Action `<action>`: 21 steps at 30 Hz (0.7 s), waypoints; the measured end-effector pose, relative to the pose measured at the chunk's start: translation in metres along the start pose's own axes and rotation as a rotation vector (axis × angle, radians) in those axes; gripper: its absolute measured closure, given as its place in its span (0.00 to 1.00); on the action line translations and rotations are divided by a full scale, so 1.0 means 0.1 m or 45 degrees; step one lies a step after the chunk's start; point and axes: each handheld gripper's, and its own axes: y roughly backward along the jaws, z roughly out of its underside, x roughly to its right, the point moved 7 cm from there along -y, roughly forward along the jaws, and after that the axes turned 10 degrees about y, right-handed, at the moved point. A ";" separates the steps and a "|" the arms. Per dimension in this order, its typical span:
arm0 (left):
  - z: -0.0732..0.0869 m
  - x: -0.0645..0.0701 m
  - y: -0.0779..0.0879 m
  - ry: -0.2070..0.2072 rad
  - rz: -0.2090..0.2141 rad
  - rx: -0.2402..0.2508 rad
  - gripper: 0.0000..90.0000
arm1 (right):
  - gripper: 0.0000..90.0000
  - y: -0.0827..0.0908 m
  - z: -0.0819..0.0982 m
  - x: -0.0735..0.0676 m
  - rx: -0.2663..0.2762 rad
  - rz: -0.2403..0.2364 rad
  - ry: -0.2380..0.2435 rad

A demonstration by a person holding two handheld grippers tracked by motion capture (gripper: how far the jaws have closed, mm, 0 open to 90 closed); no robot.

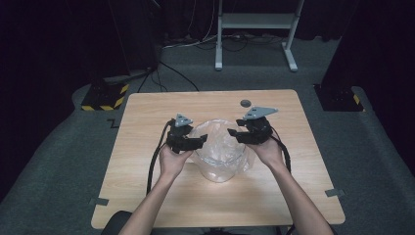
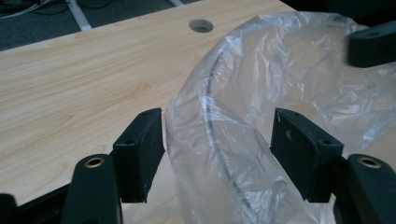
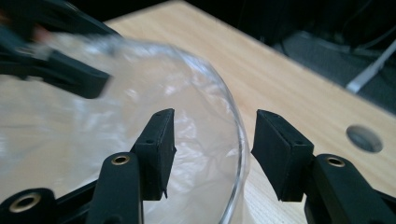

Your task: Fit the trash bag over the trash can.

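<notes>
Left gripper point(image 2: 217, 154) fingers straddle the plastic bag point(image 2: 280, 93) over the bowl's rim, unclamped; right gripper point(image 3: 212, 151) fingers straddle the opposite rim, apart.

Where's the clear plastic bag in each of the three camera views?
High view: the clear plastic bag lies mid-table over a clear bowl, between both grippers.
Left gripper view: centre to right, between the black jaws.
Right gripper view: left and centre.
Shared landmark: the round hole in the table.
</notes>
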 end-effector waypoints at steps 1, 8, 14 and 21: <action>0.01 0.00 0.00 0.001 -0.001 -0.010 0.39 | 0.55 -0.05 0.00 0.01 -0.015 -0.011 0.002; 0.10 -0.04 -0.02 -0.003 -0.038 -0.039 0.41 | 0.56 -0.17 -0.03 0.17 -0.139 0.064 -0.035; 0.10 -0.05 -0.02 -0.004 -0.030 -0.034 0.41 | 0.54 -0.10 0.00 0.21 -0.070 0.043 -0.061; 0.09 -0.06 -0.03 0.007 -0.027 -0.026 0.41 | 0.59 0.27 -0.17 -0.21 0.122 -0.089 0.066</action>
